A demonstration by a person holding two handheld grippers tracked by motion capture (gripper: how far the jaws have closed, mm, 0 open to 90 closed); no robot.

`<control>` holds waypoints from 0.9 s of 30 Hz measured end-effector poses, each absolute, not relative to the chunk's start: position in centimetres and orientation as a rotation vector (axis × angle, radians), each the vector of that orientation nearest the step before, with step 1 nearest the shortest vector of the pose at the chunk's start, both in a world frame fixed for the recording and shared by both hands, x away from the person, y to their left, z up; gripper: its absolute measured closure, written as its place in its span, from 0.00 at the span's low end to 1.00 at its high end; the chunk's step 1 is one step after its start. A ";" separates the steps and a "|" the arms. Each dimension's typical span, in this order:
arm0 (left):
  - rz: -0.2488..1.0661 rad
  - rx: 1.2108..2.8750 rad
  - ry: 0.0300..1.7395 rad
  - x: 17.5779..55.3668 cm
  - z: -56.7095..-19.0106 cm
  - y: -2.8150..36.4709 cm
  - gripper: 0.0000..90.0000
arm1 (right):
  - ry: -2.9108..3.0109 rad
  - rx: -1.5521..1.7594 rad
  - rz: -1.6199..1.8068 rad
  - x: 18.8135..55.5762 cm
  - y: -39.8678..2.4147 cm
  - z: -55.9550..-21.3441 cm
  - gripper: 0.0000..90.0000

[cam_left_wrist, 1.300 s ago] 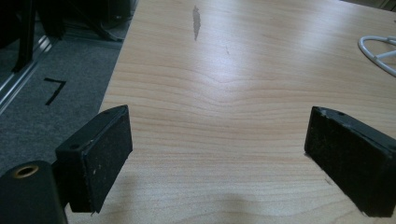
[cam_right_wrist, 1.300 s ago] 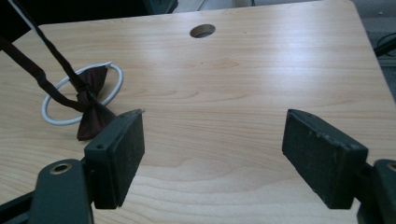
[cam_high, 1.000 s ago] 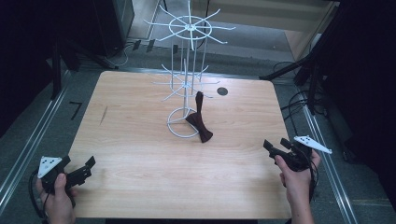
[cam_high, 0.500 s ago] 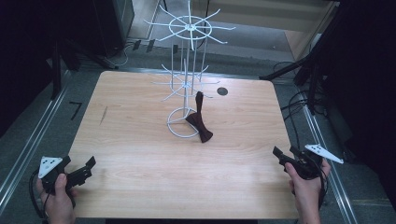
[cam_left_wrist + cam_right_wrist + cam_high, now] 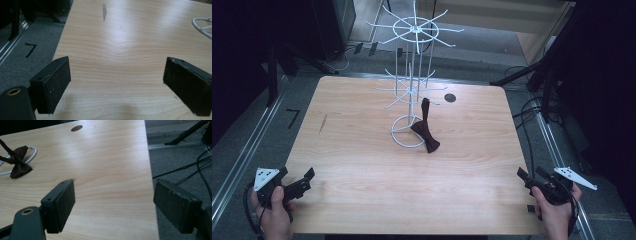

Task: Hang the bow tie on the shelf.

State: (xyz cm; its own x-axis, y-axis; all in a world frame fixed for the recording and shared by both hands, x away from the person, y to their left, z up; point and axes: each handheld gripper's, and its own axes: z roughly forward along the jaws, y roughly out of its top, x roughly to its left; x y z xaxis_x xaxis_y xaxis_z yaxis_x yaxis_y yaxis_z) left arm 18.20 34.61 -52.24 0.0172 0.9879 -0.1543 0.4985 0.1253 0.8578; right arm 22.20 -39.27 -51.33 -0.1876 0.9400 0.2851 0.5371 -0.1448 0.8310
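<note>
near edge: left tool (image 5: 307, 179) at the front left corner of the wooden surface (image 5: 362, 165), held in a hand (image 5: 274, 212), jaws spread wide, nothing between them. the left gripper view shows bare wood between its two black pads (image 5: 57, 83).

right tool (image 5: 526, 177) at the front right corner, at the surface's edge, held in the other hand (image 5: 554, 215). its jaws have just been opening further and stand wide apart, holding nothing.

mid surface: dark brown bow tie (image 5: 425, 137) draped over the base ring of the white wire rack (image 5: 412, 95), one end up against the stem, well apart from both tools.

beyond: small dark hole (image 5: 450, 98) in the surface behind the rack.
</note>
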 end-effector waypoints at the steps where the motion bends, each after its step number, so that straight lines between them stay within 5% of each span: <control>1: 0.765 1.484 1.596 18.2 -52.2 34.6 0.09 | 1.703 1.664 1.278 22.0 -39.5 -51.5 0.19; 27: 0.766 1.511 1.597 18.3 -52.2 34.4 0.09 | 1.672 1.723 1.175 20.4 -39.9 -55.3 0.21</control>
State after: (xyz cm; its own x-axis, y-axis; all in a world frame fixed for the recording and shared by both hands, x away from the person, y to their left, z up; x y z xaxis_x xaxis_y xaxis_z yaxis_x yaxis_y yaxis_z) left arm 18.34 34.43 -52.24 0.0235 0.9901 -0.1383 0.5118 0.1069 0.8524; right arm 20.38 -39.92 -55.35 -0.1060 0.9613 0.2542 0.5645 -0.1522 0.8113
